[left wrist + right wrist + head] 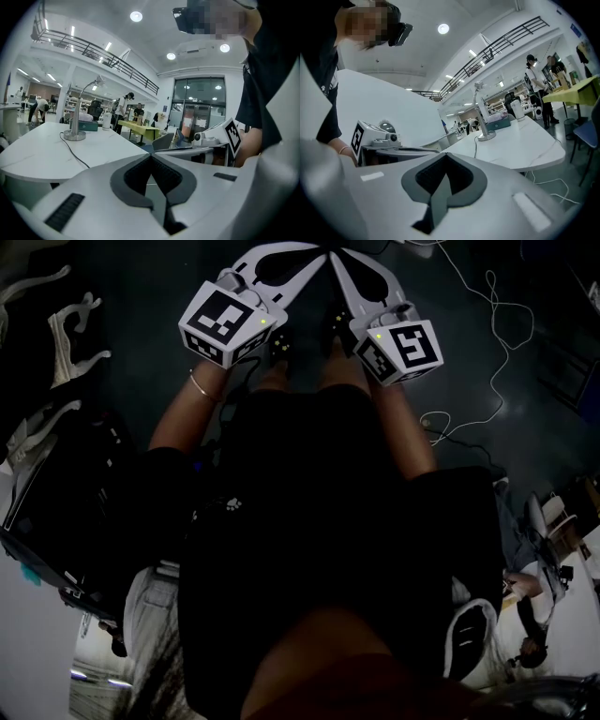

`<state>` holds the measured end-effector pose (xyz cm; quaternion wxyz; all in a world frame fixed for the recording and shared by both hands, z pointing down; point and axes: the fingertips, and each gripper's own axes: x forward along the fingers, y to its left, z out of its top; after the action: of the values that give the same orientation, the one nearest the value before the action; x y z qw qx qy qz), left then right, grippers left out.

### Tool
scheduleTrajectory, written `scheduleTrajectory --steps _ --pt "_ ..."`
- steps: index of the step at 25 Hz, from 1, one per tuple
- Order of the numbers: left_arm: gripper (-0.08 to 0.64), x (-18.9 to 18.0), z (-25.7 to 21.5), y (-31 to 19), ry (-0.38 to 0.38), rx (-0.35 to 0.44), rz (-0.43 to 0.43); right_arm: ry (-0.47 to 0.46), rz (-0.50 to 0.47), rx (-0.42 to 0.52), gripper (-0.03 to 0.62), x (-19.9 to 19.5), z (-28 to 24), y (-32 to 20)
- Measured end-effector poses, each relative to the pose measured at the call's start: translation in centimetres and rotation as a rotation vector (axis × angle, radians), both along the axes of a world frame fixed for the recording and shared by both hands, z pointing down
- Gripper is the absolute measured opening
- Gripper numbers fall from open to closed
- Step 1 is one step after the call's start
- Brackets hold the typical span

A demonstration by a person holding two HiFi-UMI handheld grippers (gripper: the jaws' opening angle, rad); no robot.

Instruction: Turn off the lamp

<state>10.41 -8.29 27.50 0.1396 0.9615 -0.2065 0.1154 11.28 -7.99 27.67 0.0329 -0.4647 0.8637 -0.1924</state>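
Observation:
A silver gooseneck desk lamp (74, 123) stands on a white table (42, 154) far ahead and to the left in the left gripper view. Its head (99, 79) looks bright, and a black cord (75, 152) runs from the round base. The right gripper view shows the same lamp (481, 115) ahead and to the right. My left gripper (151, 156) is shut and empty, well short of the table. My right gripper (446, 154) is shut and empty too. In the dark head view both grippers (322, 253) (336, 257) point forward with their tips close together.
A green box (87, 125) and a white jug (106, 121) sit behind the lamp. A yellow table (136, 127), chairs and several people are further back. White cables (487, 334) lie on the dark floor. Each gripper shows in the other's view (213, 138) (377, 136).

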Motion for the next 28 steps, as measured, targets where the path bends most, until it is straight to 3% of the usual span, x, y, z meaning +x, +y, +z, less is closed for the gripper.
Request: scheduleTrajectory --steps 7,17,28 --pt "0.006 1.0 -1.5 1.6 -0.011 0.049 0.076 0.035 0.05 0.018 0.0 1.0 -1.9 1.3" --pt "0.006 1.6 -4.0 2.6 0.015 0.046 0.093 0.036 0.075 0.056 0.0 1.8 -4.7 2.2" --pt "0.006 0.3 -4.6 4.8 -0.021 0.062 0.108 0.014 0.056 0.067 0.0 0.3 -5.3 4.1"
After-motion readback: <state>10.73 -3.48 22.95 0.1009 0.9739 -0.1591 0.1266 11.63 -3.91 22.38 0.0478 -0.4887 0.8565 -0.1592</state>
